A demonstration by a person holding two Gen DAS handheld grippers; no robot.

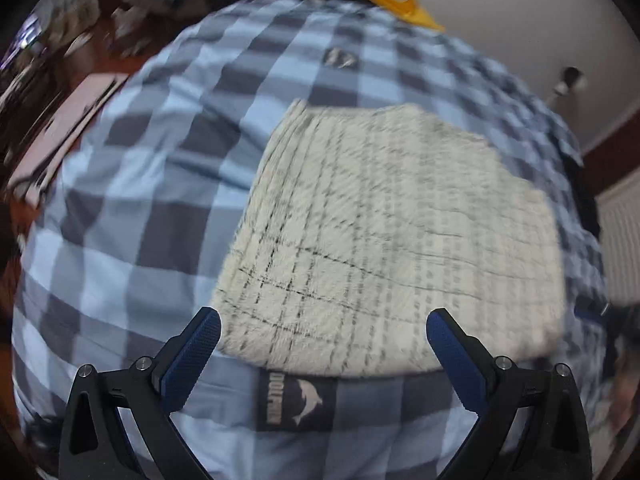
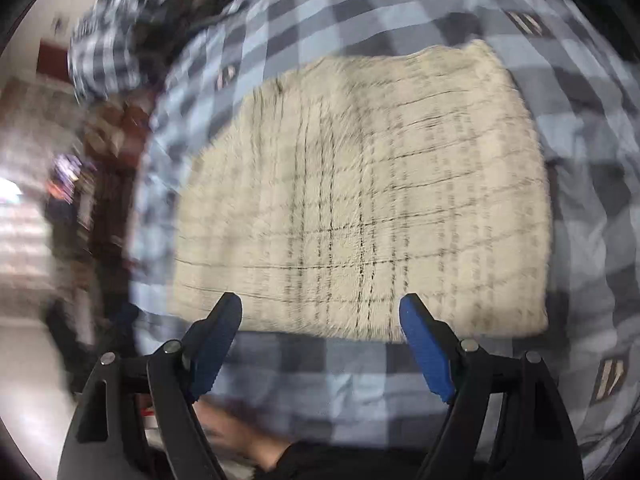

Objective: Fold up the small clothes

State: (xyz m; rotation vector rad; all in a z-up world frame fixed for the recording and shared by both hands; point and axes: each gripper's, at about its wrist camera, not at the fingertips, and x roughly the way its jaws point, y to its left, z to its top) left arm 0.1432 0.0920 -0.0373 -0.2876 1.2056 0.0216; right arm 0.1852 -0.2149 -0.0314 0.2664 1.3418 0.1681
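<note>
Garment: cream fleecy cloth [image 1: 384,232] with thin dark grid lines lies flat as a rough rectangle on the blue-and-grey checked bedspread [image 1: 160,184], near its middle.
Fold state: judged partly folded; the left edge looks thick and layered, though blur hides the detail.
Left gripper [image 1: 323,330]: jaws wide apart and empty, hovering at the cloth's near edge, one blue pad beside the near-left corner.
Right gripper [image 2: 321,318]: jaws spread wide, holding nothing, poised over the near edge [image 2: 320,332].
Handling: likely light, soft and limp, fuzzy rather than slippery, not fragile; it should sag wherever unsupported.
Grip points: the two near corners, pinching all layers together.
Surroundings: orange item [image 1: 394,0] at the far end, checked fabric heap [image 2: 108,52] far left.
</note>
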